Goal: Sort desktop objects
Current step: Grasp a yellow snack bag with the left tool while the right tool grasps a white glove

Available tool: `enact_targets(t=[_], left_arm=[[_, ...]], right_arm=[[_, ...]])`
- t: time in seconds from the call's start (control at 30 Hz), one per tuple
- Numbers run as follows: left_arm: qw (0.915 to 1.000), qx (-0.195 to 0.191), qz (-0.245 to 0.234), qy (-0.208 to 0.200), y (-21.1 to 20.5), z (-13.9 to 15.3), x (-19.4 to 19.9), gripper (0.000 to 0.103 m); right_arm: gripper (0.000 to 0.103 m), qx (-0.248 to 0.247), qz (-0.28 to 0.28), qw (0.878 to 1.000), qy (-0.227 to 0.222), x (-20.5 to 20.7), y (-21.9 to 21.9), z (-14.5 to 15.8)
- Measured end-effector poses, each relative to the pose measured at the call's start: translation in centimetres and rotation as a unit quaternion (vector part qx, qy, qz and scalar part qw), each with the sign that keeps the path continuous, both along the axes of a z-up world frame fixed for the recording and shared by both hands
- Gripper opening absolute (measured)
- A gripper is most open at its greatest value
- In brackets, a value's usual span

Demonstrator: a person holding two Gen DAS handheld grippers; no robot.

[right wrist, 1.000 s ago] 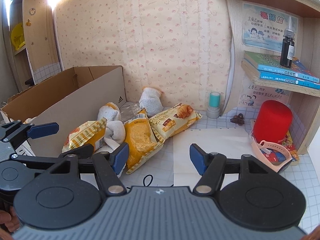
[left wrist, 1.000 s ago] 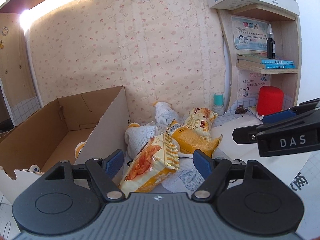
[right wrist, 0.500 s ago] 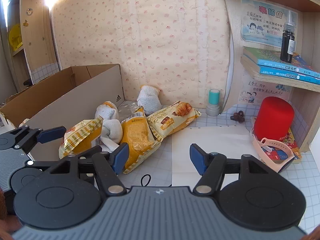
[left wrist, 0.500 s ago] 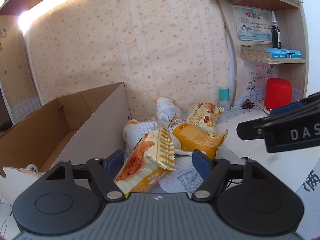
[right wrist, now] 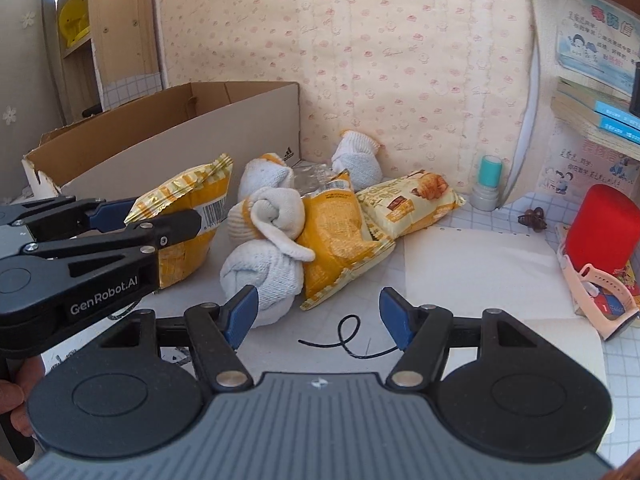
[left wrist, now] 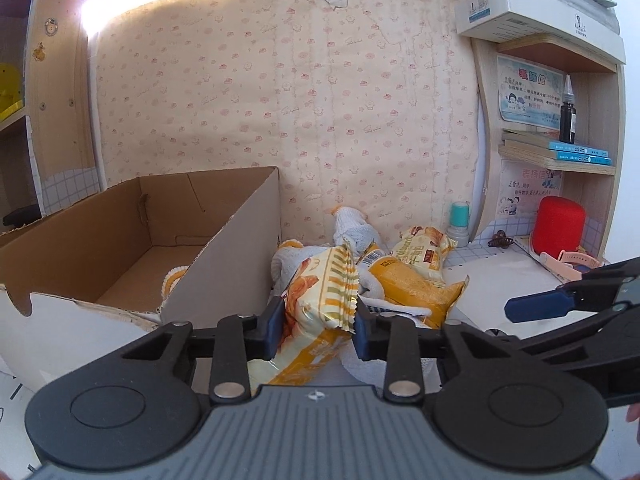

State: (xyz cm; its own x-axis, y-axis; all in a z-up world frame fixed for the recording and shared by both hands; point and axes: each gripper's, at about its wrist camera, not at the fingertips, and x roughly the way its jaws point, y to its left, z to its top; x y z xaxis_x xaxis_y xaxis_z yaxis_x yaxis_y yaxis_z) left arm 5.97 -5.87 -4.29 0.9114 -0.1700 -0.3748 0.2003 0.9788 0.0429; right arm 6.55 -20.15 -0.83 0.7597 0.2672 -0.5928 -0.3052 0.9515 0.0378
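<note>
The left gripper [left wrist: 318, 326] is pinching a yellow striped snack bag [left wrist: 320, 304] between its blue pads, holding it just to the right of the open cardboard box [left wrist: 224, 264], close against the box's near wall. In the right wrist view the same bag [right wrist: 188, 216] is sitting clamped across its middle, with the crimped top edge sticking up free above the jaws.

The right gripper [right wrist: 320, 316] is hanging with its fingers spread and nothing between them, farther right of the box, over a loose black cord [right wrist: 348, 340] on the desk.

The rest of the pile is lying right of the box: rolled white socks [right wrist: 268, 240], an orange snack bag [right wrist: 340, 240] leaning on them, and a croissant bag [right wrist: 412, 200] beyond.

The held bag is likely light and puffed with air, its film slick and crinkly, so a grip across the belly is probably squashing the contents and may be slipping; the flat sealed edge is the firmer place to take it. Something pale is lying inside the box [left wrist: 174, 276], possibly another sock, though the view is too partial to be sure.
</note>
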Motion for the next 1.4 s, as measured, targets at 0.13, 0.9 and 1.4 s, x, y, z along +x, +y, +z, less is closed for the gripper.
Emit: enact_targets(t=[0.13, 0.9, 1.4], left_arm=[[0.9999, -0.010, -0.003, -0.003, 1.1, -0.1, -1.6, 0.036], [0.9988, -0.049, -0.002, 0.005, 4.2, 0.3, -5.2, 0.035], [0.9989, -0.045, 0.007, 0.012, 3.6, 0.4, -4.6, 0.034]], right_arm=[[0.066, 0.000, 0.017, 1.000, 0.006, 0.5, 1.4, -0.7], [0.049, -0.005, 0.026, 0.999, 0.038, 3.8, 5.3, -2.6], [0.049, -0.053, -0.010, 0.999, 0.010, -1.9, 3.3, 0.4]])
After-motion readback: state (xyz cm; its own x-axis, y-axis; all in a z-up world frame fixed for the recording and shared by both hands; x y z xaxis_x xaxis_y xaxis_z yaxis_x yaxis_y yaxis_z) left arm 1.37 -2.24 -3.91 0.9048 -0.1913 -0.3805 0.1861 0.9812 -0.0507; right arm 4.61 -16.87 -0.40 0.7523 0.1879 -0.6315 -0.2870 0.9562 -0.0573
